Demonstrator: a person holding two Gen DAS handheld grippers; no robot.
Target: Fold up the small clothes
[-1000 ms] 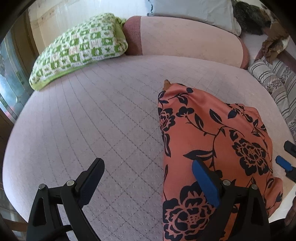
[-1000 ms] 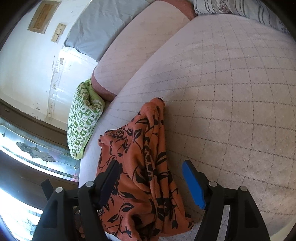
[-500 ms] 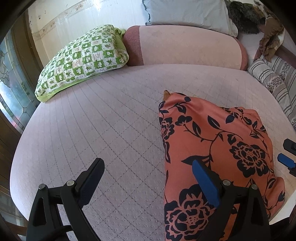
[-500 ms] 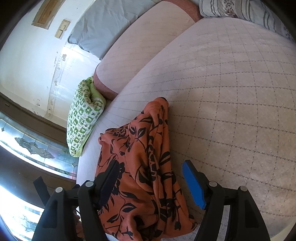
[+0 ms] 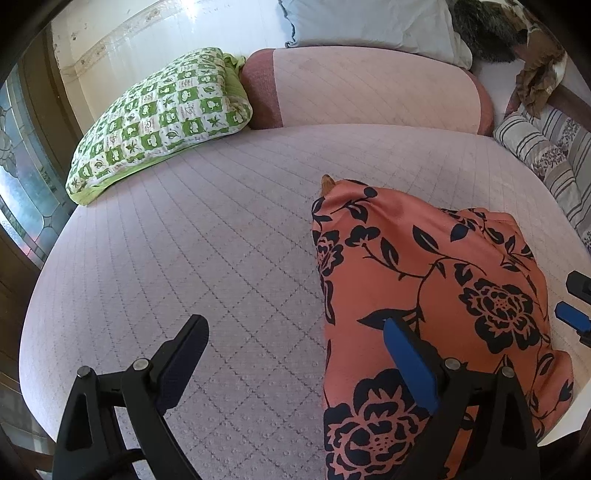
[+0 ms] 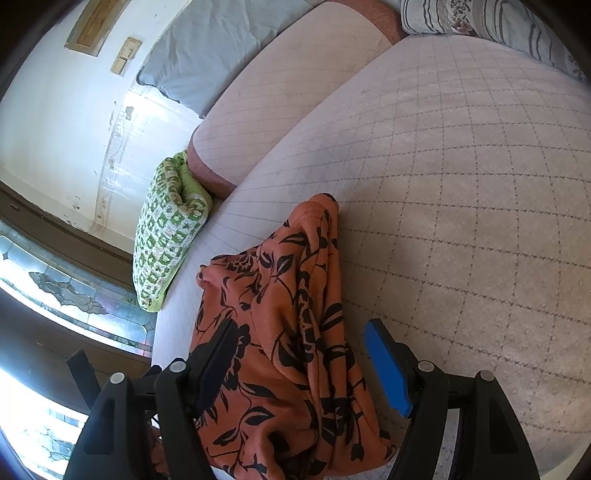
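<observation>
Orange floral garment (image 5: 424,295) bunched at near edge of quilted bed (image 5: 221,240), both grippers, left (image 5: 295,365) and right (image 6: 301,363), gaping and empty above it; likely light, limp, slippery—pinch a hem corner.

No legible text, label, brand, number or sign in either view; green checked pillow (image 5: 159,118) carries small leaf and clover-like motifs only, no lettering resolved; orange garment (image 5: 424,295) shows black flower print, no tag or label visible; framed plaque on the wall (image 6: 96,23) and the small plate beside it (image 6: 125,55) too blurred to tell whether they carry writing.
</observation>
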